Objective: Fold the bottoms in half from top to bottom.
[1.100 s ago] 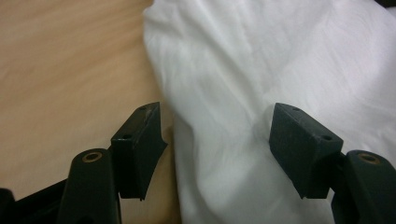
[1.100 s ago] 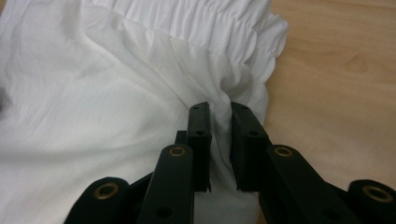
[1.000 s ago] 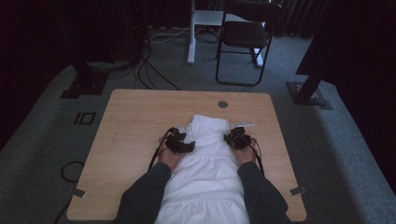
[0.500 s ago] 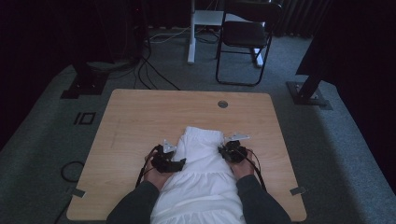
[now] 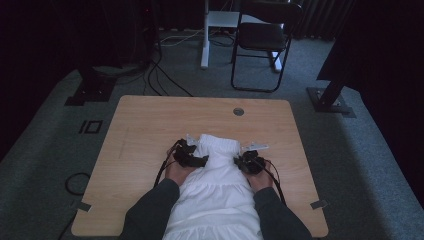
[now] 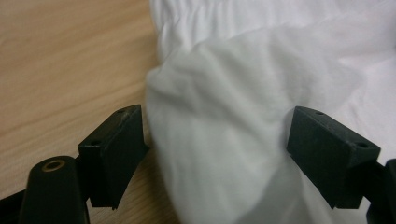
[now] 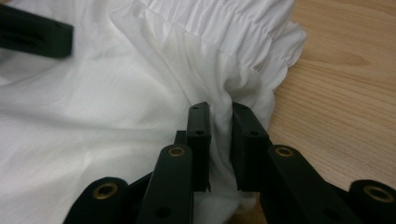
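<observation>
A white garment (image 5: pixel 215 195) with a gathered elastic band (image 5: pixel 220 142) at its far end lies along the wooden table (image 5: pixel 145 125). My left gripper (image 5: pixel 198 160) is at the garment's left edge. In the left gripper view its jaws (image 6: pixel 219 149) have just been opening and stand wide apart, with a loose fold of the white cloth (image 6: pixel 224 107) bulging between them. My right gripper (image 5: pixel 246 162) is at the right edge. The right gripper view shows it (image 7: pixel 219 140) shut on a pinch of cloth (image 7: pixel 116 93) just below the gathered band (image 7: pixel 233 32).
A round cable hole (image 5: pixel 238 111) sits near the table's far edge. A black chair (image 5: pixel 262 40) and a white desk leg (image 5: pixel 204 35) stand beyond the table. Cables (image 5: pixel 165 75) and black stand bases (image 5: pixel 330 100) lie on the carpet. Bare wood lies on both sides of the garment.
Both hands drew the garment toward the person, so its far edge now lies nearer. The left gripper then moved forward again, and its jaws opened off the cloth.
</observation>
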### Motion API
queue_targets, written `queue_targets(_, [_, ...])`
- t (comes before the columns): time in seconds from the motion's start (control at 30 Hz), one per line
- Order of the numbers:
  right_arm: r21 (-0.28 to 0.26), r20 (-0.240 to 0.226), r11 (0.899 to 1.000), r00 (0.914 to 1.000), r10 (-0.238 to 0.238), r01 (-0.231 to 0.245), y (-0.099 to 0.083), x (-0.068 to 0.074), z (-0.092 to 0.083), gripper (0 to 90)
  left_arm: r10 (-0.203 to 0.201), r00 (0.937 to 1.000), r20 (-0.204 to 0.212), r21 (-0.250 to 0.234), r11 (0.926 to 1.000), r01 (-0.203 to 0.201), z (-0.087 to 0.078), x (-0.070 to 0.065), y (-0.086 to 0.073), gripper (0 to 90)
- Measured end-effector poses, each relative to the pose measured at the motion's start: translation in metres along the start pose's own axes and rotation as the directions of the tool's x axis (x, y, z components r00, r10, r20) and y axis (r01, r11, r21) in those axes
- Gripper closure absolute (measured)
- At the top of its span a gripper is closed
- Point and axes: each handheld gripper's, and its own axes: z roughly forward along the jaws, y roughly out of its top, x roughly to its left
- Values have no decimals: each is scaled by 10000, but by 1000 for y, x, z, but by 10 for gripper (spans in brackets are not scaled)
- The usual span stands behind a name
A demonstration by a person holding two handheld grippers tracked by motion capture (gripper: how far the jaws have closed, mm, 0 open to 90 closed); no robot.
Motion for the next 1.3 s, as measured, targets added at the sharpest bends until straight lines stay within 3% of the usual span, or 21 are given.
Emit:
queue_targets(0.2, [-20, 67, 10000, 10000, -27, 27, 0, 1, 0, 781, 192, 9994, -295, -34, 9998, -193, 1, 2, -1, 192])
queue_targets(0.27, [25, 27, 10000, 10000, -2, 2, 0, 1, 0, 751, 213, 9994, -266, -89, 9997, -216, 1, 1, -1, 239])
queue_targets(0.37, [410, -574, 9991, 9983, 132, -109, 5, -3, -1, 589, 277, 9994, -227, -180, 9994, -281, 0, 0, -2, 258])
queue_targets(0.43, [236, -228, 9994, 9994, 274, -269, 9, -5, -3, 443, 276, 9993, -239, -219, 9994, -281, 0, 0, -2, 260])
queue_targets(0.53, [-355, 186, 9982, 9986, 494, -487, 17, -8, -7, 305, 253, 9994, -256, -205, 9995, -258, 0, -1, -2, 260])
queue_targets(0.67, [262, 326, 9995, 9993, 170, -179, 25, -6, 9, 245, 284, 9993, -242, -114, 9995, -287, 0, -2, -2, 260])
queue_targets(0.8, [616, 766, 9980, 9970, 113, -160, 23, -1, 19, 281, 328, 9994, -142, 51, 9995, -327, -2, -4, -1, 260])
queue_targets(0.9, [533, 1107, 9986, 9939, -11, -48, 22, 2, 20, 320, 448, 9990, -50, 308, 9985, -447, -5, -5, -1, 260])
queue_targets(0.93, [475, 1018, 9989, 9948, -73, 25, 22, 3, 20, 434, 418, 9991, -50, 358, 9985, -416, -5, -6, 0, 262])
queue_targets(0.97, [462, 927, 9988, 9955, -185, 143, 23, 3, 19, 489, 466, 9989, 8, 528, 9975, -466, -7, -6, 1, 283])
queue_targets(1.07, [495, 705, 9988, 9975, -44, 9, 24, 4, 18, 704, 360, 9989, 298, 704, 9968, -380, -10, -5, 4, 498])
queue_targets(1.13, [490, 366, 9983, 9989, 296, -314, 25, 1, 18, 803, -4, 9975, 709, 812, 9967, -54, -10, -1, 6, 668])
queue_targets(1.2, [541, 62, 9970, 9984, 559, -561, 26, -2, 19, 840, -307, 9943, 1022, 774, 9967, 228, -9, 1, 7, 773])
queue_targets(1.3, [684, -212, 9958, 9979, 617, -601, 31, -8, 21, 849, -272, 9939, 1072, 696, 9974, 198, -8, 4, 13, 827])
